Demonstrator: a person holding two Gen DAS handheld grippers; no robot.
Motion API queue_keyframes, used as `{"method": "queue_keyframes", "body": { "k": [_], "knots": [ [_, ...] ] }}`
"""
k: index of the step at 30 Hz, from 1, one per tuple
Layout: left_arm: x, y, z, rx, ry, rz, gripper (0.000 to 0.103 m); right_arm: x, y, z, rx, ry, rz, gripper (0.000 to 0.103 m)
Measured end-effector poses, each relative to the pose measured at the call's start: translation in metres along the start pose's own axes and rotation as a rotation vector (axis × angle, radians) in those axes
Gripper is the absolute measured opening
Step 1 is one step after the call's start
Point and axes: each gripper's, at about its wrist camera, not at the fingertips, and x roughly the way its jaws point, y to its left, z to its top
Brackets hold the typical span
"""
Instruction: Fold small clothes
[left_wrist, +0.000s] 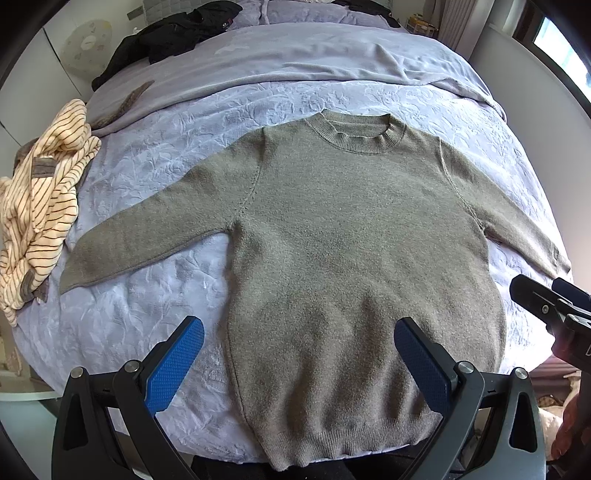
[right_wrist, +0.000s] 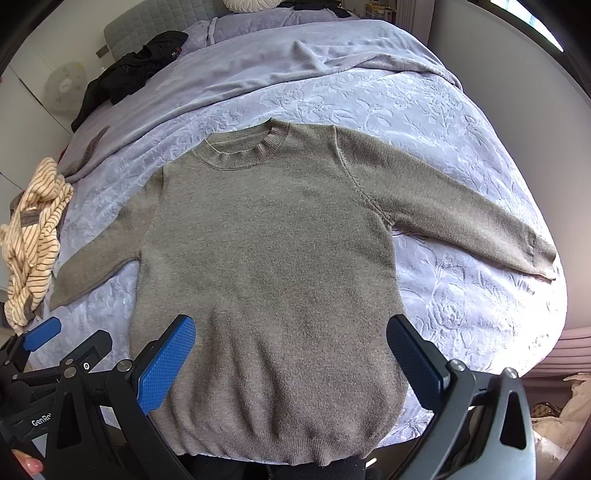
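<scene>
An olive-grey knit sweater (left_wrist: 343, 236) lies flat and face up on the bed, collar away from me, both sleeves spread out to the sides; it also shows in the right wrist view (right_wrist: 266, 251). My left gripper (left_wrist: 299, 354) is open and empty, hovering over the sweater's lower left part near the hem. My right gripper (right_wrist: 291, 354) is open and empty, hovering over the sweater's lower middle. The right gripper's body shows at the right edge of the left wrist view (left_wrist: 554, 306). The left gripper's blue pad shows at the left edge of the right wrist view (right_wrist: 40, 334).
The bed has a lavender embossed cover (left_wrist: 155, 158). A cream striped garment (left_wrist: 40, 199) lies bunched at the left edge. Black clothes (left_wrist: 170, 37) lie at the far left. A plain lavender blanket (left_wrist: 295, 55) covers the far half. The bed's near edge is under the hem.
</scene>
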Motion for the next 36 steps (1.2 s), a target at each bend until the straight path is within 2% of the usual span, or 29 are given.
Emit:
{"method": "queue_keyframes", "body": {
  "k": [11,18,20,25,28,36],
  "knots": [
    [0.012,-0.009,0.005,0.004,0.025,-0.004,0.103,0.008,-0.004,0.006,-0.026,-0.023,-0.031,0.103],
    [0.014,-0.014,0.009,-0.016,0.015,-0.008,0.103,0.013,-0.006,0.012,-0.046,-0.023,-0.014,0.103],
    [0.015,-0.016,0.011,-0.029,0.027,-0.034,0.103,0.014,-0.006,0.013,-0.053,-0.033,-0.008,0.103],
    [0.012,-0.024,0.015,-0.027,0.025,0.016,0.103,0.015,-0.008,0.018,-0.075,-0.019,-0.002,0.103],
    [0.008,-0.027,0.017,-0.047,0.024,0.011,0.103,0.014,-0.009,0.02,-0.094,-0.04,0.007,0.103],
    [0.0,-0.042,0.014,-0.105,0.027,0.019,0.103,0.015,-0.018,0.026,-0.143,-0.018,0.03,0.103]
  ]
}}
